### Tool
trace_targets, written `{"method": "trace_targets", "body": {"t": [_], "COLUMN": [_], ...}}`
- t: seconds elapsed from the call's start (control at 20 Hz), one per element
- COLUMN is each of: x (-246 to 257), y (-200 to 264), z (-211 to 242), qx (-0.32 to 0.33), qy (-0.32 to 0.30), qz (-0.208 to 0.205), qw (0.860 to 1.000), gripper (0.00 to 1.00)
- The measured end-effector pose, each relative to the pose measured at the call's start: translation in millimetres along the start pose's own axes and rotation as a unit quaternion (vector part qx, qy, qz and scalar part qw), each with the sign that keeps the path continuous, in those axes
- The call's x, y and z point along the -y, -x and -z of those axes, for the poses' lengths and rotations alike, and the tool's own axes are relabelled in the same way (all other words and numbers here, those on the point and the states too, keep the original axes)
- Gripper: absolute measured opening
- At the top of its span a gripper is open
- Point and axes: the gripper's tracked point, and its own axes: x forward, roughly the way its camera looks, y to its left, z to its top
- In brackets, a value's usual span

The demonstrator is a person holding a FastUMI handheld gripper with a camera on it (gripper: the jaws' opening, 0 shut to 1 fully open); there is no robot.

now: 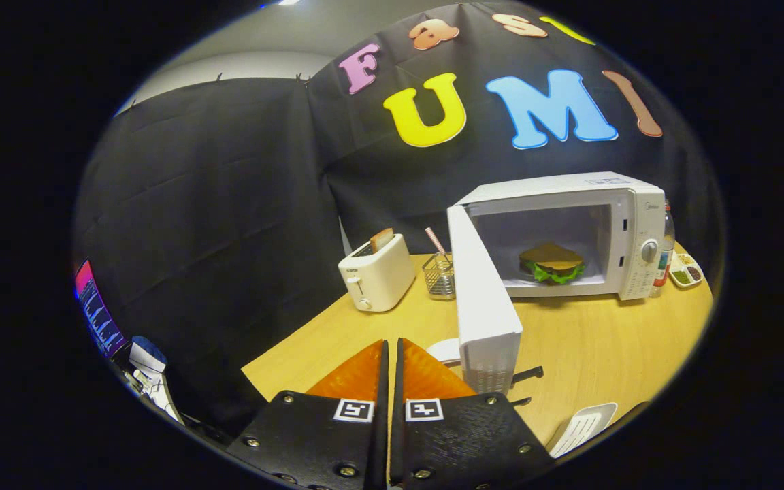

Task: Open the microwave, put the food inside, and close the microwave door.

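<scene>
The sandwich (551, 264) is sitting inside the microwave (627, 235), whose door (484, 299) is standing open. The gripper (392, 354), clenched and empty, is hovering beside the door's free edge; pushing there is likely easiest

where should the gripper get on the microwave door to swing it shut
Push rather than pinch: the door stands wide open, hinged at the left of the microwave, its free edge just ahead of the shut, empty fingers. Press the outer face near that free edge, coming from its left. The sandwich is already inside.
</scene>
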Motion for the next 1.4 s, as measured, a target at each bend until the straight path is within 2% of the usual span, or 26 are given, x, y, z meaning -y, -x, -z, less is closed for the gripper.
{"method": "trace_targets", "body": {"t": [0.25,0.5,0.95,1.3,1.4], "x": [68,128,193,240,252], "y": [5,4,-35,-61,-69], "z": [-5,-12,-30,-52,-56], "qx": [-0.001,0.004,-0.005,0.006,0.008], "qy": [-0.024,-0.038,-0.033,-0.011,-0.016], "qz": [0.054,0.096,0.122,0.174,0.186], "qw": [0.998,0.995,0.992,0.985,0.982], "gripper": [0.03,0.10,0.10,0.10,0.07]}}
